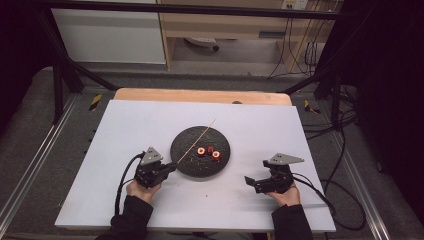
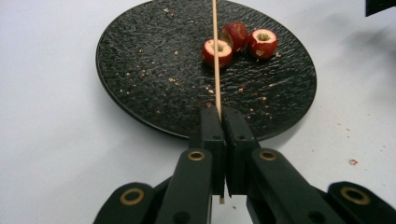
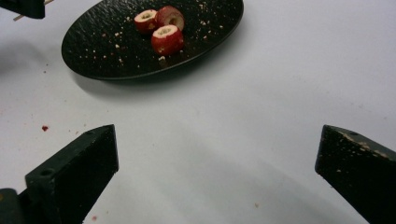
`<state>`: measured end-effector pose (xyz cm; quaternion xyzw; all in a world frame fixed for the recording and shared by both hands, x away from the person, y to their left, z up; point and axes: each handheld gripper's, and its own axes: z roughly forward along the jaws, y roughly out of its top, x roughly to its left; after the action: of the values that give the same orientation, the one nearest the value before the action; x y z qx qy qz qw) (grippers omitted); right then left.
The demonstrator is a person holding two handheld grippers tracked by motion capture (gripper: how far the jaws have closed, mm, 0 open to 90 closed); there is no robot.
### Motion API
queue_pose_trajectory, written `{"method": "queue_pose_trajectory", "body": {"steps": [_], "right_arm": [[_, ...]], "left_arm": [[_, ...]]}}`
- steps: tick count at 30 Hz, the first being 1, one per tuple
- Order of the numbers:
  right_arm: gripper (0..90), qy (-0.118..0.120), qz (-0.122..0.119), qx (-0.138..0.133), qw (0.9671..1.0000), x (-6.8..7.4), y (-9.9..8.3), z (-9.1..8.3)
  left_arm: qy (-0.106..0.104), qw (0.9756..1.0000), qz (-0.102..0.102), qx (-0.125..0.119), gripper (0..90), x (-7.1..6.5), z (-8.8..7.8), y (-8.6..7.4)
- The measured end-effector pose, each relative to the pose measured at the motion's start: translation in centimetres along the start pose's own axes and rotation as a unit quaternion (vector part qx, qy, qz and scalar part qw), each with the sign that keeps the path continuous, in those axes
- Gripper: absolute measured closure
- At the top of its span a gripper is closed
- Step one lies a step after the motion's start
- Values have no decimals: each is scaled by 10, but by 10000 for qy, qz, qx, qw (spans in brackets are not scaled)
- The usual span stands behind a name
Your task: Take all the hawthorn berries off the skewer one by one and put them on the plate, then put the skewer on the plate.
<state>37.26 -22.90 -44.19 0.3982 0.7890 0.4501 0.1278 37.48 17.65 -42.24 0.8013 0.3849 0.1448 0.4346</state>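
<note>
The black plate [image 1: 200,161] is taken as the landmark; it lies near the middle of the white desk [image 1: 125,130]. Left of the plate, just off its near-left rim, the left tool [image 1: 171,168] is held by a hand [image 1: 139,191] coming up from the desk's near edge. Its jaws are pressed together on the near end of a thin wooden skewer [image 2: 215,56], whose short tail sticks out behind the pads in the left gripper view. From that grip the skewer is carried up and across the plate, slanting over its left half and passing beyond its far rim. On the plate, right of the skewer and toward the middle, three red cored fruit pieces [image 1: 208,151] are clustered, touching or nearly touching one another, with crumbs scattered around them. Right of the plate, well apart from it, the right tool [image 1: 254,183] is held low over bare desk, its jaws spread wide with nothing between them.
</note>
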Motion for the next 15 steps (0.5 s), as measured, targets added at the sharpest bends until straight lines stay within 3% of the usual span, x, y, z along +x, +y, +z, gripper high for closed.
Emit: {"method": "queue_pose_trajectory", "body": {"steps": [15], "right_arm": [[3, -87, -12, 63, 9999, -4, -14, -6]], "left_arm": [[269, 9981, -85, 544, 884, -3, 27, 8]]}}
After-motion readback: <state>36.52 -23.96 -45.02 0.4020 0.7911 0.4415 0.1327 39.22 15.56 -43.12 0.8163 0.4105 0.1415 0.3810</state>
